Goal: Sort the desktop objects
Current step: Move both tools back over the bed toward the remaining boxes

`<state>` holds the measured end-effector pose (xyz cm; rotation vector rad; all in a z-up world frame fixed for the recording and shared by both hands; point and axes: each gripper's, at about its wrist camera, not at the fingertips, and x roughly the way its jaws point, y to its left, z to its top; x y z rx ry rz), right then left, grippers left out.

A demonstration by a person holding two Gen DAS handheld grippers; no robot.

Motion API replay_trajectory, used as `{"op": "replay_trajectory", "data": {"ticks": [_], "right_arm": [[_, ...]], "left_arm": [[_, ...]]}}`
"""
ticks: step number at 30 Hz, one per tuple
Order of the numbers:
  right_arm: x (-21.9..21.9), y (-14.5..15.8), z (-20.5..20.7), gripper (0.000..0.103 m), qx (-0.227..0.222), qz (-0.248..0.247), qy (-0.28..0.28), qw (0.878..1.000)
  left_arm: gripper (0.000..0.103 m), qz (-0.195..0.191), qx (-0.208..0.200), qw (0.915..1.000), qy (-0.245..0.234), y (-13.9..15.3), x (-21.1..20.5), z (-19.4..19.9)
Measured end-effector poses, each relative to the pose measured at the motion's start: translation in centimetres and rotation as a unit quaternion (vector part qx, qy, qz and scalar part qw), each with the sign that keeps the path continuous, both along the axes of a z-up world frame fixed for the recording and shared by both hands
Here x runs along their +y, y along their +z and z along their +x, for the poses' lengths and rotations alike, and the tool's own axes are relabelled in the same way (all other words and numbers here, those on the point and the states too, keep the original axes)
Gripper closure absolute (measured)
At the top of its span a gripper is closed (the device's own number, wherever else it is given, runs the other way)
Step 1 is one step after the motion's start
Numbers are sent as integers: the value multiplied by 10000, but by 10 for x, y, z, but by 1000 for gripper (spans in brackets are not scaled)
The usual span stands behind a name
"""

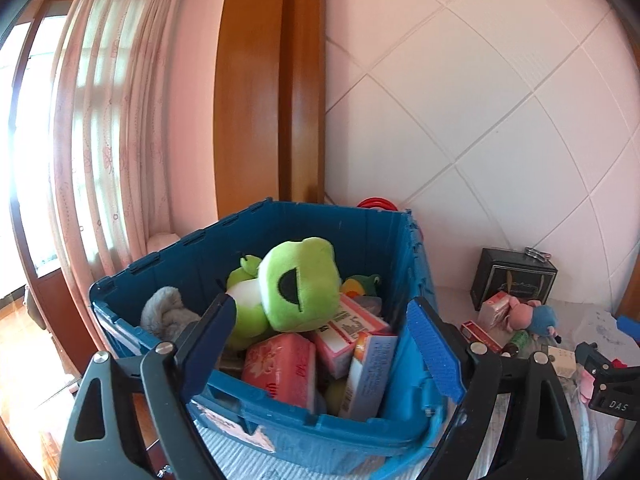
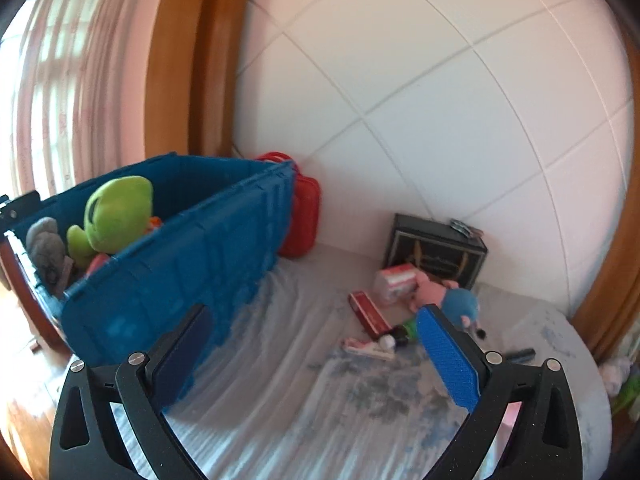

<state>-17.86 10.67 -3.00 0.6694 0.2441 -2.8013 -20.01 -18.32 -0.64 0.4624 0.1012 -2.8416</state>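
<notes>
Left hand-held gripper (image 1: 320,336) jaws apart, empty, over blue crate (image 1: 360,428); frog plush (image 1: 296,280), boxes already inside. Right hand-held gripper (image 2: 316,348) wide apart, empty. Left on worktop (image 2: 280,380): pink plush (image 2: 434,290), red box (image 2: 370,314), black box (image 2: 436,256). Approx. half done.

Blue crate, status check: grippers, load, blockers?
Left gripper and right gripper open, empty. Blue crate nearly full, frog plush on top. Pink pig plush still out.

Left claw (image 1: 320,340) and right claw (image 2: 316,352) gape wide, empty
</notes>
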Motion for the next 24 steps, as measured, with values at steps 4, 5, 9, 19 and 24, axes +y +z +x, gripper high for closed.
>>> {"op": "replay_trajectory", "data": {"ticks": [4,5,9,19,24], "right_arm": [[71,-20,0,0,-259,-35,-633,9977],[88,-25,0,0,-323,-30,-789,9964],[163,-45,-1,0,-602,-51,-1560,9859],[283,-82,-16,0,-1132,-175,-2376,9646],[320,-95,-34,0,-1343,-166,-2496,9589]], "left_arm": [[15,-35,201,9993,-322,4,42,-2],[15,-57,228,9989,-415,4,54,-4],[15,-89,85,9973,-721,-6,100,-25],[15,68,-1125,9867,-1172,-72,191,-107],[15,-184,-1701,9769,-1277,-104,213,-139]]}}
